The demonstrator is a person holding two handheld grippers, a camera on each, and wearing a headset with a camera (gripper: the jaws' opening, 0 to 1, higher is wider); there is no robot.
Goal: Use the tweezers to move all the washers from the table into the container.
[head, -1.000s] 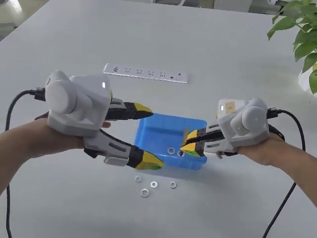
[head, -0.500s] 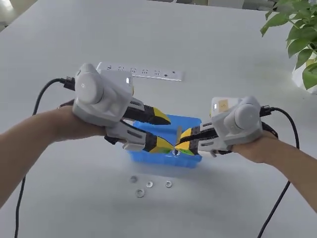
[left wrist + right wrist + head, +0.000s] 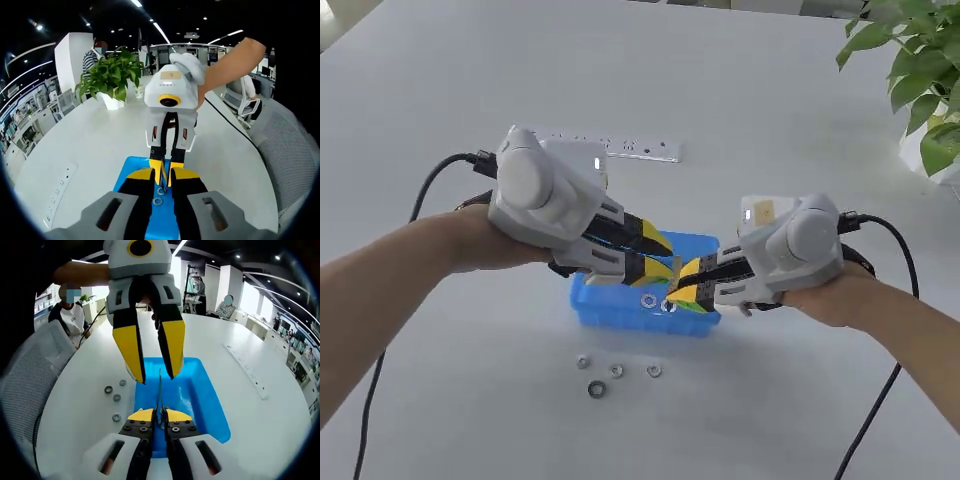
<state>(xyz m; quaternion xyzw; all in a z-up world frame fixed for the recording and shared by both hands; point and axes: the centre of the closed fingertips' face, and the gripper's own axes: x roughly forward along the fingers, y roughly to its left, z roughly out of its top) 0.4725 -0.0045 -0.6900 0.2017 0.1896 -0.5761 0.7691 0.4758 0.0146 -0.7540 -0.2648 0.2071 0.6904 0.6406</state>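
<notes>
Head view: four small steel washers on white worktop near blue plastic container. Left gripper view: your left gripper fingers apart. Right gripper view: right gripper fingers clamp thin metal tweezers; expect light, slippery washers, so grip at rim

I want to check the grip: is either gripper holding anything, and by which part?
The right gripper is shut on the tweezers near their rear end, tips sticking out ahead over the blue container. The left gripper is open, holding nothing.
</notes>
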